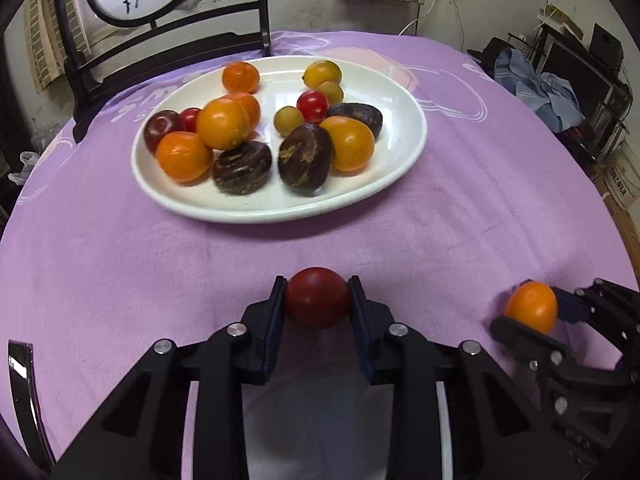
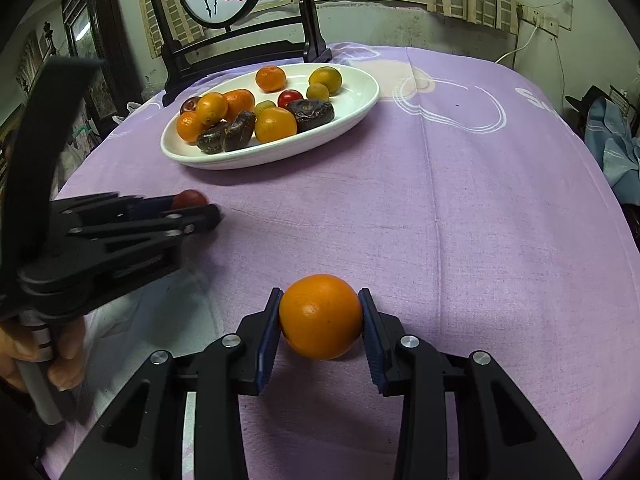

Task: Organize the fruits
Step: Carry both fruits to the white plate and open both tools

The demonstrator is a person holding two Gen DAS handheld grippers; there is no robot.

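My left gripper (image 1: 318,292) is shut on a dark red tomato (image 1: 317,297) just above the purple tablecloth, in front of the white oval plate (image 1: 404,168). It also shows in the right wrist view (image 2: 200,206), with the tomato (image 2: 191,198) at its tip. My right gripper (image 2: 320,312) is shut on an orange kumquat (image 2: 321,316); in the left wrist view it sits at the right edge (image 1: 532,312) holding that kumquat (image 1: 531,307). The plate (image 2: 360,100) holds several kumquats, cherry tomatoes and dark brown fruits.
A dark wooden stand (image 1: 168,40) with a round painted screen stands behind the plate at the table's far edge. The purple cloth (image 1: 460,216) covers the round table. Clutter and blue cloth (image 1: 552,92) lie beyond the right edge.
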